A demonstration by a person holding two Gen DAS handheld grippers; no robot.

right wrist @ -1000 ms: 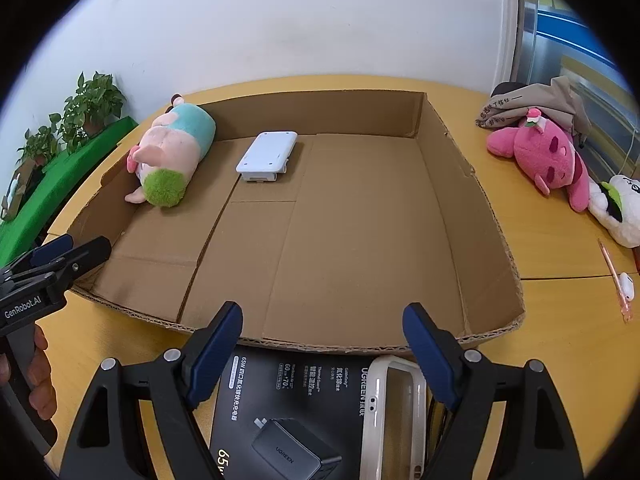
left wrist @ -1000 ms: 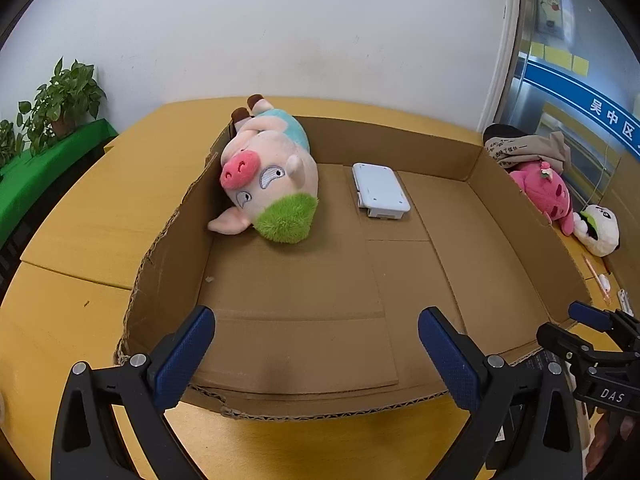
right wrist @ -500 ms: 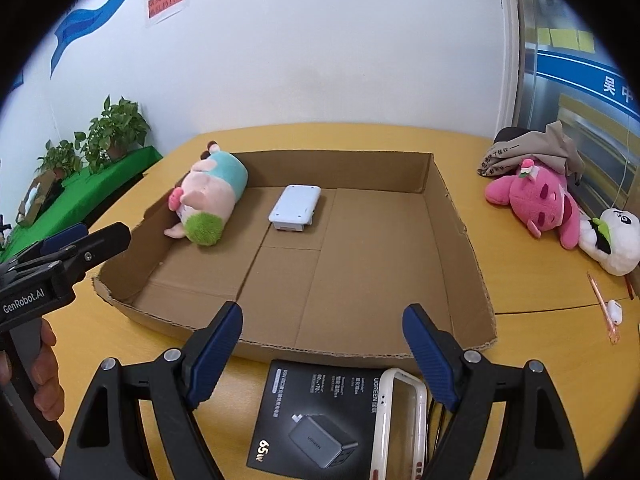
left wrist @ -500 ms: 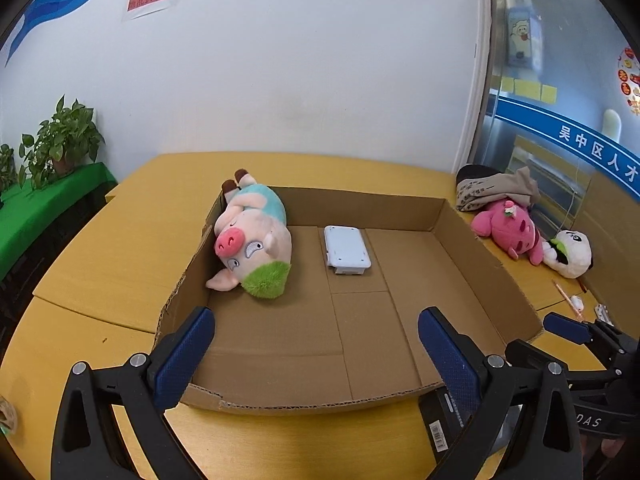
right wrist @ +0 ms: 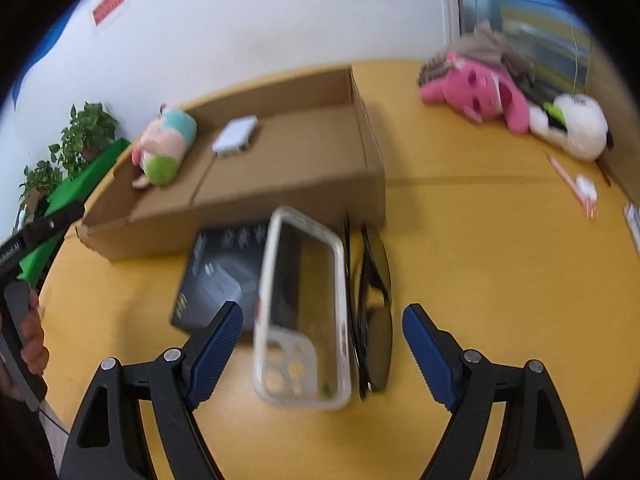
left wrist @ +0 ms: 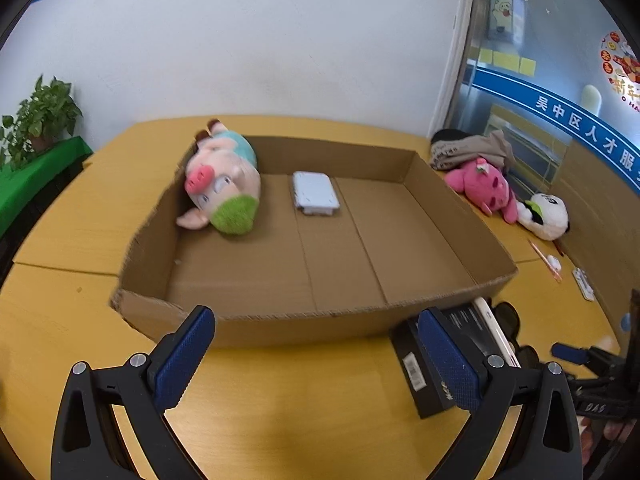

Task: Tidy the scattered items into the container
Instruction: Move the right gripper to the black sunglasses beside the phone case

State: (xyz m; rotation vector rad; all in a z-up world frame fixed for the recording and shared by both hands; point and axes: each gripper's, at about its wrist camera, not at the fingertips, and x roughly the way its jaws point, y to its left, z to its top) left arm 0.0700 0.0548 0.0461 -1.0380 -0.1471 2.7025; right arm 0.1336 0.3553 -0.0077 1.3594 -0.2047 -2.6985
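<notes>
A shallow cardboard box (left wrist: 280, 320) (right wrist: 240, 216) lies on the yellow table, holding a plush pig (left wrist: 222, 184) (right wrist: 164, 148) and a small white device (left wrist: 314, 194) (right wrist: 236, 136). In front of the box lie a black charger box (right wrist: 212, 276) (left wrist: 428, 376), a clear phone case (right wrist: 300, 312) leaning on it, and black sunglasses (right wrist: 374, 312). My right gripper (right wrist: 322, 350) is open, its jaws wide on either side of the phone case without touching it. My left gripper (left wrist: 316, 360) is open over bare table before the box, holding nothing.
A pink plush (left wrist: 482, 186) (right wrist: 476, 92), a panda plush (left wrist: 548, 216) (right wrist: 576, 124) and a bundle of beige cloth (left wrist: 468, 148) lie at the table's right. A pen (right wrist: 572, 188) and small white bits lie near them. Potted plants (left wrist: 40, 120) stand on a green shelf, left.
Both grippers have pulled back from the box. The right one swung right and now looks down on the phone case and sunglasses; the box has slid to the upper left of its view.
</notes>
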